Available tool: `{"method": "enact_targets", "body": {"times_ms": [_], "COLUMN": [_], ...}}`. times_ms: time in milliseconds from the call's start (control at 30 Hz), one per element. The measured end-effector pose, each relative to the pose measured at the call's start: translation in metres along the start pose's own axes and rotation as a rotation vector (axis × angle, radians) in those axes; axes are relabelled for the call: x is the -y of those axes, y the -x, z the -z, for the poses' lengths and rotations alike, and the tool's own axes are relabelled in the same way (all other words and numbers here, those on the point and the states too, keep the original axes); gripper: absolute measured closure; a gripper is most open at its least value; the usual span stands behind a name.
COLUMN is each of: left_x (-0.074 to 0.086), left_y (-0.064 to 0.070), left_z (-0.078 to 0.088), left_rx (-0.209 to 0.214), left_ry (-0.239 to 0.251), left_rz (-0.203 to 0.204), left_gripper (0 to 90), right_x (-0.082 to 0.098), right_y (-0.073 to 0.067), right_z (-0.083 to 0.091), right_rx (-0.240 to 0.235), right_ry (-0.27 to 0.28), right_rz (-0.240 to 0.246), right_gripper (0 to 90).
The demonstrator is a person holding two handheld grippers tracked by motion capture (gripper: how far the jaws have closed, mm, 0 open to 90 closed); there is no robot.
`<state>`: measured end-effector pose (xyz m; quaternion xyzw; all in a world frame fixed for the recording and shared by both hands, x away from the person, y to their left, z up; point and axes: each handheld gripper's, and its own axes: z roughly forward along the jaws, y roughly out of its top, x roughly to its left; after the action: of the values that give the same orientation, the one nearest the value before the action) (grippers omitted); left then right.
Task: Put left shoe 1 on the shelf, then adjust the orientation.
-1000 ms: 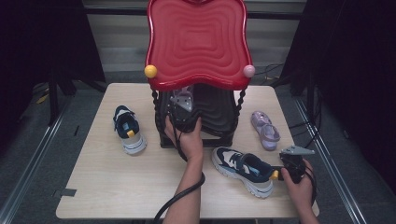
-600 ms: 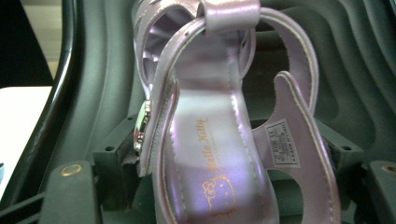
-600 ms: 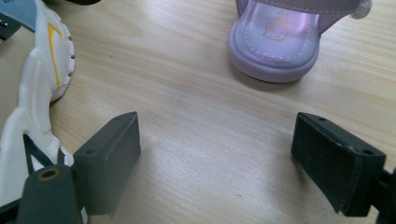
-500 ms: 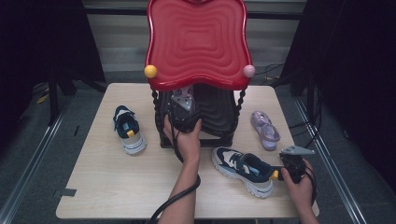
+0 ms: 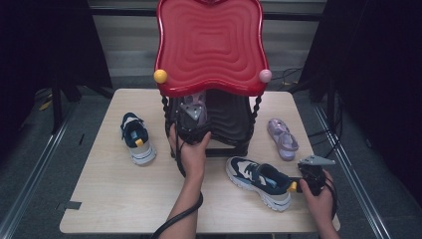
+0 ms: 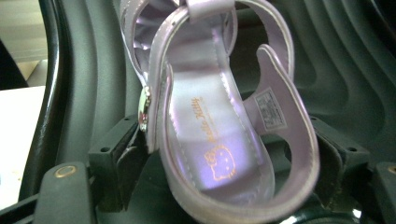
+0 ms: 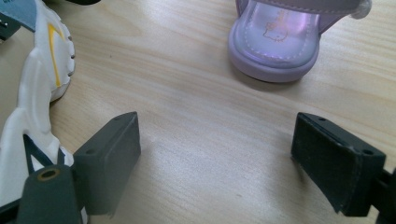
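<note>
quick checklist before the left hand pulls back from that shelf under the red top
1. Left tongs let go of the shiny lilac sandal: ok, its jaws have just been opening and stand beside the heel with gaps.
2. Sandal resting on the black ribbed shelf: cannot tell, the sole's underside is hidden.
3. Way out past the shelf's black twisted post: ok, the hand sits just inside it.
4. Right tongs empty: ok, open over the bare pale wooden table.
5. Second lilac sandal ready for pick-up: ok, it lies free on the table.
</note>
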<state>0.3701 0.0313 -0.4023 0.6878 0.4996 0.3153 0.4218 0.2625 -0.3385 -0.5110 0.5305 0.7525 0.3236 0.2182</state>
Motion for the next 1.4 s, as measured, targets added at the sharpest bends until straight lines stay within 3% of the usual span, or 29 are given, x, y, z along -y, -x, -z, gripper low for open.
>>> {"method": "enact_targets", "body": {"times_ms": [367,800,900,1067,1400], "left_x": [0.007,0.017,0.023,0.031,0.042], "left_y": [-0.004,-0.011,-0.014,-0.018,-0.024], "left_z": [0.013,0.032,0.037,0.043,0.054], "left_rx": [0.068,0.189,0.233,0.264,0.317], "left_ry": [-0.042,-0.099,-0.115,-0.114,-0.144], "left_rz": [-0.042,-0.08,-0.087,-0.086,-0.136], "left_gripper": [21.9,22.4,22.2,21.8,21.7], "right_x": [0.0,0.0,0.0,0.0,0.0], "right_y": [0.0,0.0,0.0,0.0,0.0], "right_z": [0.0,0.0,0.0,0.0,0.0], "right_rx": [-0.001,0.0,0.0,0.0,0.0], "right_ry": [0.002,0.0,0.0,0.0,0.0], "right_rz": [0.003,0.0,0.0,0.0,0.001], "right_gripper": [15.1,15.1,15.1,15.1,15.1]}}
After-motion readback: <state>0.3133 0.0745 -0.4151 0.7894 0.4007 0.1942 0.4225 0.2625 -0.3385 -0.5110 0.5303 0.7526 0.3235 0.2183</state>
